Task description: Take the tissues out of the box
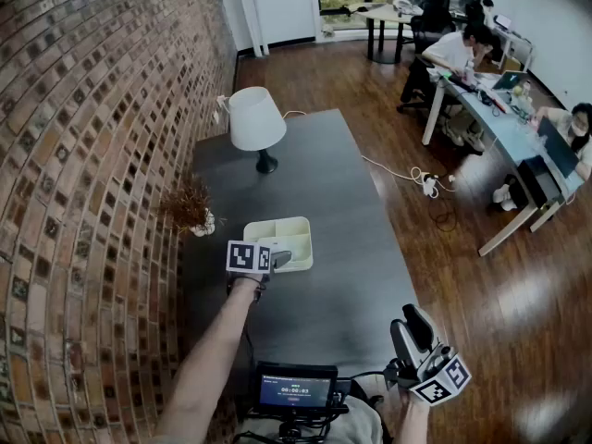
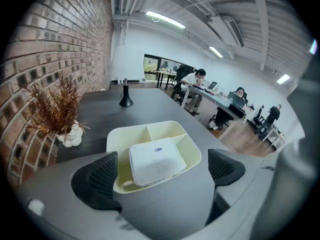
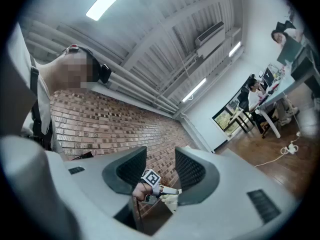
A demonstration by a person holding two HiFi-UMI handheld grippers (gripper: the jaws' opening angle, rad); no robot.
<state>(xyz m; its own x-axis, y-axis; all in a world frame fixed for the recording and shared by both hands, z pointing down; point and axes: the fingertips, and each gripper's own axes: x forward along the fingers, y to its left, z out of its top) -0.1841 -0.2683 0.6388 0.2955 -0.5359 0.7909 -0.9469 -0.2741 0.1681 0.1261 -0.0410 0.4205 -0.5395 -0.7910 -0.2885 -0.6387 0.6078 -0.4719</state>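
My left gripper (image 2: 157,171) tilts down over the cream box (image 2: 116,136), its jaws spread as wide as they go, one on either side of the near end, pads touching nothing. One white tissue pack (image 2: 155,161) lies in the box's large near compartment; the two smaller compartments behind it hold nothing. My right gripper (image 3: 160,171) points upward, away from the desk (image 1: 314,155), jaws a narrow gap apart and empty. One lamp (image 1: 255,123) and one dried plant (image 1: 190,206) stand on the desk beyond.
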